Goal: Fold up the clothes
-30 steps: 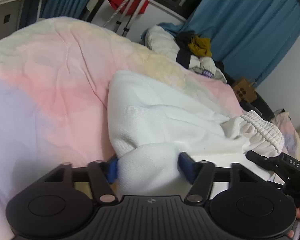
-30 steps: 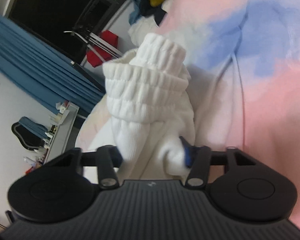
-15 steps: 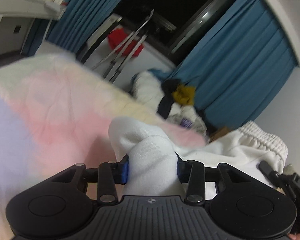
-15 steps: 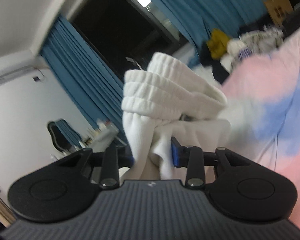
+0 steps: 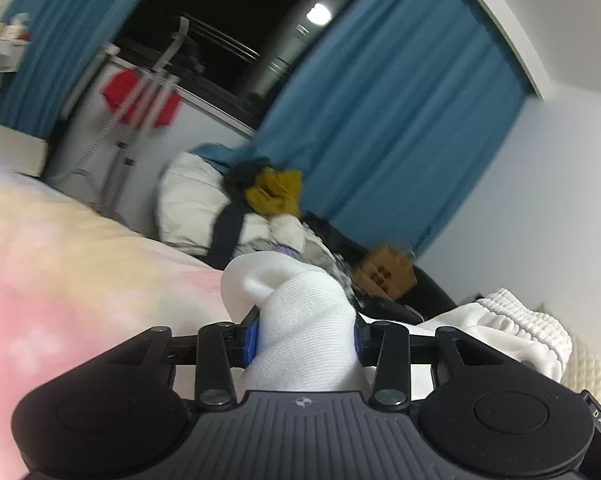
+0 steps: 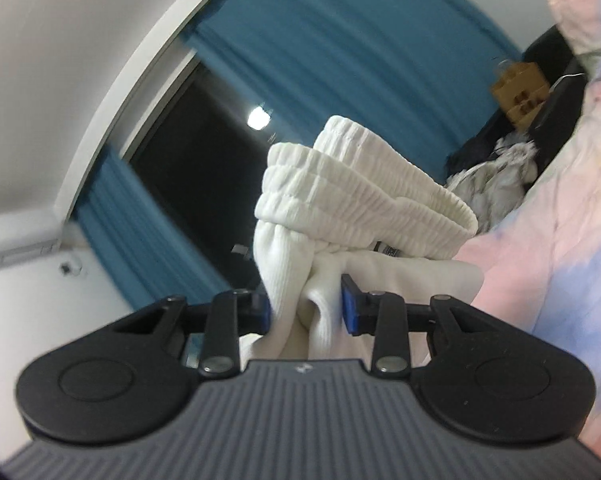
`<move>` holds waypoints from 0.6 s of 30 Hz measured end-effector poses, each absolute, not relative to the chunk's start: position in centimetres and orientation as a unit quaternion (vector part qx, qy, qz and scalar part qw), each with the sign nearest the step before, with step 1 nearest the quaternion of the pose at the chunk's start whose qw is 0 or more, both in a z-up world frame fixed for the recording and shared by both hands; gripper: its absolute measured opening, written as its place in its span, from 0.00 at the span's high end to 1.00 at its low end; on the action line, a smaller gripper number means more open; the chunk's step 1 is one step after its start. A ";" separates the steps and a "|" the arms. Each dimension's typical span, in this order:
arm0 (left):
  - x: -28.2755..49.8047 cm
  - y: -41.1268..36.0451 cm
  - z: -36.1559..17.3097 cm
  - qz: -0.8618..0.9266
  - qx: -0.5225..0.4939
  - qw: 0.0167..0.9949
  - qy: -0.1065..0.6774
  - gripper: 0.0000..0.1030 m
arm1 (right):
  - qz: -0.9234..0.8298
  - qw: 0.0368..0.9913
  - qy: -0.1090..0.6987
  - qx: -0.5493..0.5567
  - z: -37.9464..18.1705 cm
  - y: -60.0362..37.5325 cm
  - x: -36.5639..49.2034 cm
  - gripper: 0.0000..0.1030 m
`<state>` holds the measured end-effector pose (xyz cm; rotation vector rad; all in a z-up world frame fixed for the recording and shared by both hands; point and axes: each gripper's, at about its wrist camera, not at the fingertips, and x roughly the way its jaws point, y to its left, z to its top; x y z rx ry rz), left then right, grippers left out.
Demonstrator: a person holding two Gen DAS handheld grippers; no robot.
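Observation:
A white garment point(image 5: 300, 312) with a ribbed elastic waistband point(image 5: 520, 320) hangs between both grippers, lifted above the pastel bedspread point(image 5: 60, 272). My left gripper point(image 5: 302, 330) is shut on a bunched fold of its plain cloth, blue pads pressing both sides. In the right wrist view my right gripper point(image 6: 306, 308) is shut on gathered cloth just under the waistband point(image 6: 360, 196), which flops over above the fingers. The rest of the garment droops below both grippers, out of sight.
A heap of other clothes point(image 5: 256, 200), white, dark and mustard, lies at the bed's far end. Blue curtains point(image 5: 400, 120) frame a dark window. A drying rack with a red item point(image 5: 140, 96) stands behind the bed. A cardboard box point(image 5: 384, 276) sits near the wall.
Both grippers closed tighter on the white garment and rose off the bed with it. The views tipped up from the bedspread toward the curtains and window.

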<state>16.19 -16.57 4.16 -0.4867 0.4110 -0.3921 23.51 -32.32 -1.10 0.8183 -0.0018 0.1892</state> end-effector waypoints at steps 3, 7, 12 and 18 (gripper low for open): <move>19.7 -21.5 2.8 -0.208 -0.209 0.932 0.211 0.59 | 0.061 0.915 -0.006 0.399 -2.7 -35.2 24.8 0.65; 23.7 -27.8 -0.5 -0.223 -0.162 0.932 0.234 0.59 | 0.018 0.910 -0.003 0.414 -6.9 -38.7 26.5 0.65; 27.5 -32.0 -8.2 -0.198 -0.078 0.928 0.307 0.59 | -0.044 0.889 0.083 0.448 -15.2 -40.3 28.8 0.65; 27.8 -31.5 -12.7 -0.206 -0.035 0.927 0.312 0.57 | -0.041 0.871 0.135 0.471 -19.9 -40.5 29.5 0.65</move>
